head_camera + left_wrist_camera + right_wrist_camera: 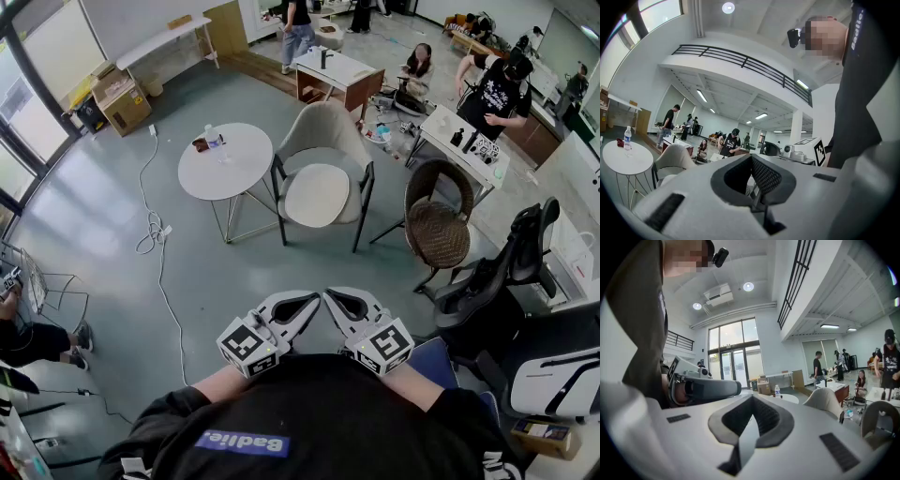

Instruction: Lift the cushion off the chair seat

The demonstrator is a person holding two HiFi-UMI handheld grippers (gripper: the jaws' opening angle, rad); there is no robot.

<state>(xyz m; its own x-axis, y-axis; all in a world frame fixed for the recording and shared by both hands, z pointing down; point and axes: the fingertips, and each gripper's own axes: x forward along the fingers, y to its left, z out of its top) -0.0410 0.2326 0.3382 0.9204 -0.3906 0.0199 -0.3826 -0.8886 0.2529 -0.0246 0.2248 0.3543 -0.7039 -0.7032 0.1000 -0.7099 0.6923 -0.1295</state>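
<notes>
**Operator:** State of the jaws?

**Technician:** Left gripper (305,302) and right gripper (337,300) both have their jaws clenched with nothing between them. Their tips are close together, near the person's chest.

**Operator:** Cushion position?

**Technician:** The cushion (317,195) lies flat, face up, on the seat of the beige chair (323,131), well apart from both grippers. Its outline is rounded, with no clear long axis.

**Operator:** Clearance?

**Technician:** Bare floor (234,272) lies between the grippers and the chair front. The round counter (225,164) stands just beside the chair on the person's left. A wicker chair (439,225) stands near it on the right.
</notes>
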